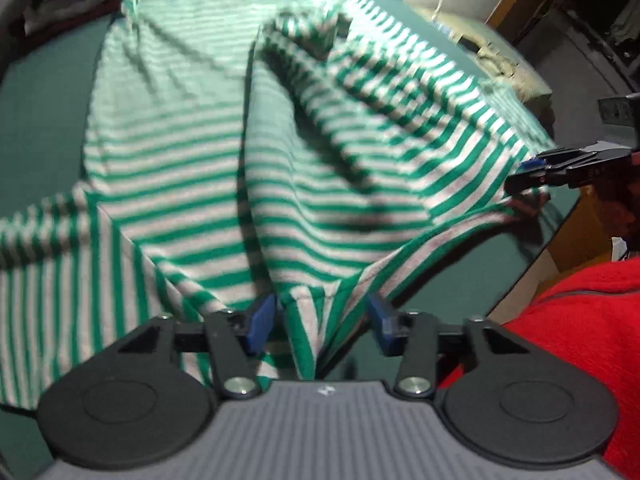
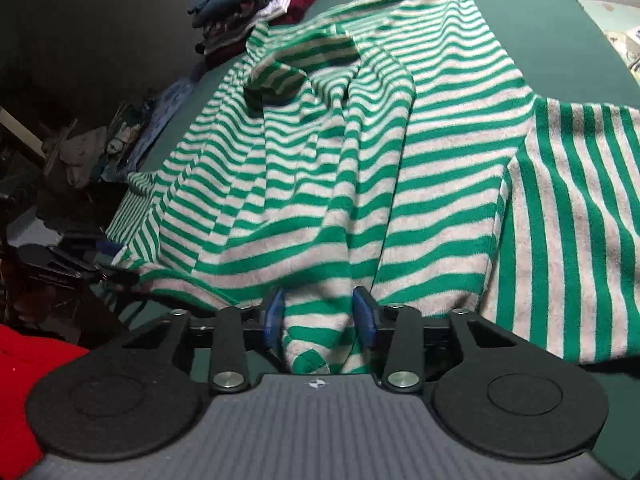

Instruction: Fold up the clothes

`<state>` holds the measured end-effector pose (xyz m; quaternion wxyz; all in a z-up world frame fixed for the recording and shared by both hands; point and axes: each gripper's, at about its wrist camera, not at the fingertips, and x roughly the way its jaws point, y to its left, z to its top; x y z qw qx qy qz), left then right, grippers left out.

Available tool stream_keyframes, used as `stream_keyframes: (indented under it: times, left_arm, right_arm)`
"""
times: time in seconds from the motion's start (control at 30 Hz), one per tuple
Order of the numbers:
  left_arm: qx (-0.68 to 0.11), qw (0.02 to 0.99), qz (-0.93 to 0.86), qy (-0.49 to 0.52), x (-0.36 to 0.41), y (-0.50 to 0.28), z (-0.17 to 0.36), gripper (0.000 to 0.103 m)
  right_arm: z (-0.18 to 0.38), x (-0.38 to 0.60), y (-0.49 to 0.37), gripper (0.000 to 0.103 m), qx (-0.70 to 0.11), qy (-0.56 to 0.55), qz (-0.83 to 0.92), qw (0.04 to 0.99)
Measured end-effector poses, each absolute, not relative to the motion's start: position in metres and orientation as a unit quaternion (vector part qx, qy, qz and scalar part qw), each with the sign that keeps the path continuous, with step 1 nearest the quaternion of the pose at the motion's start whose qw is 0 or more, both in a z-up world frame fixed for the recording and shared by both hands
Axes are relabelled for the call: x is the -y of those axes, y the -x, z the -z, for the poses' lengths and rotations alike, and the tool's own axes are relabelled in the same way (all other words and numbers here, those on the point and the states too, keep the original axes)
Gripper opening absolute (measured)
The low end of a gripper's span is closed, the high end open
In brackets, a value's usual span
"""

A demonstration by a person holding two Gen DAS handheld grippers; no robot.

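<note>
Striped sweater stretched lengthwise toward 12 o'clock on the green table.
Left gripper and right gripper, part-open, each pinch bunched hem.

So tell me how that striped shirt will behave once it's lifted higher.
The striped shirt is likely floppy: it already bunches into ridges between the grips. Probably not slippery, given its fuzzy knit. The spread sleeve would likely dangle and drag.

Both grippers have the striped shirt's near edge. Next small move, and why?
Probably lift and draw the near edge taut. The left gripper and right gripper each have striped shirt fabric between their fingers, but the body is bunched in ridges on the green table, with one sleeve curled over it.
</note>
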<state>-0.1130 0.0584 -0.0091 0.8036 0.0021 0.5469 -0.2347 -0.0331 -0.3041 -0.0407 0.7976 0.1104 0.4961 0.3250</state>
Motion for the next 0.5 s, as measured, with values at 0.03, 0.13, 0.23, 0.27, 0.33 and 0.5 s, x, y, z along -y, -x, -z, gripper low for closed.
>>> stream_keyframes:
  times: [0.03,0.13,0.23,0.27,0.33,0.5]
  left_arm:
    - [-0.550,0.801,0.236,-0.004,-0.057,0.115,0.013,0.007]
    - [-0.557,0.794,0.244,-0.020,-0.057,0.124,0.015,0.000]
    - [-0.569,0.788,0.231,-0.028,-0.069,0.131,0.018,0.000]
    - [-0.566,0.794,0.218,-0.022,-0.076,0.129,0.018,0.000]
    - [-0.560,0.806,0.193,-0.010,-0.089,0.127,0.016,0.000]
    - [-0.541,0.831,0.129,0.020,-0.123,0.122,0.012,0.042]
  right_arm:
    - [0.041,0.302,0.033,0.006,-0.502,-0.111,-0.331,0.791]
    - [0.034,0.302,0.045,0.004,-0.503,-0.082,-0.345,0.788]
    - [0.035,0.306,0.054,0.005,-0.522,-0.066,-0.343,0.778]
    - [0.036,0.307,0.056,0.005,-0.527,-0.065,-0.346,0.773]
    - [0.032,0.307,0.059,0.014,-0.518,-0.070,-0.338,0.783]
    - [0.009,0.366,0.058,0.038,-0.429,-0.139,-0.154,0.879]
